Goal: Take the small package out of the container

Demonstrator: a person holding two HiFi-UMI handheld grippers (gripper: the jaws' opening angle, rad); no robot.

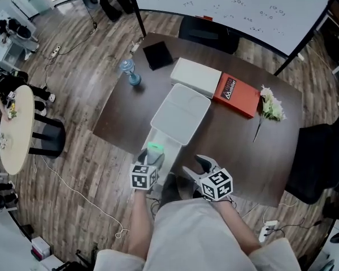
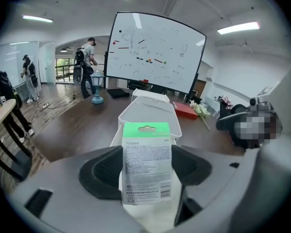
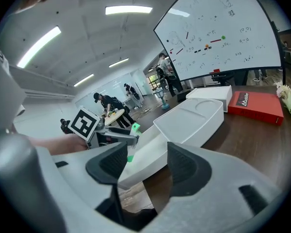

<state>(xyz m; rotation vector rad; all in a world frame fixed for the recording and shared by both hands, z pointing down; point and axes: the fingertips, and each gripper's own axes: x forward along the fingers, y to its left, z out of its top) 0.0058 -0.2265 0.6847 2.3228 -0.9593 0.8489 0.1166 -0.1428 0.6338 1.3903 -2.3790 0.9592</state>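
1. Jaws of the left gripper [image 2: 148,168] pinch the upright package [image 2: 146,147], its green tab on top. The open white container [image 2: 149,111] lies just beyond it.
2. Right gripper [image 3: 146,165] jaws stand spread with nothing between them, near the container's near end.
3. Head view: both grippers sit at the table's [image 1: 231,134] near edge, with the package above the container's near end.

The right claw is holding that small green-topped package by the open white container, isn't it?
No, the left claw holds the small green-topped package by the open white container; the left gripper view shows it pinched there. The right claw is open, empty.
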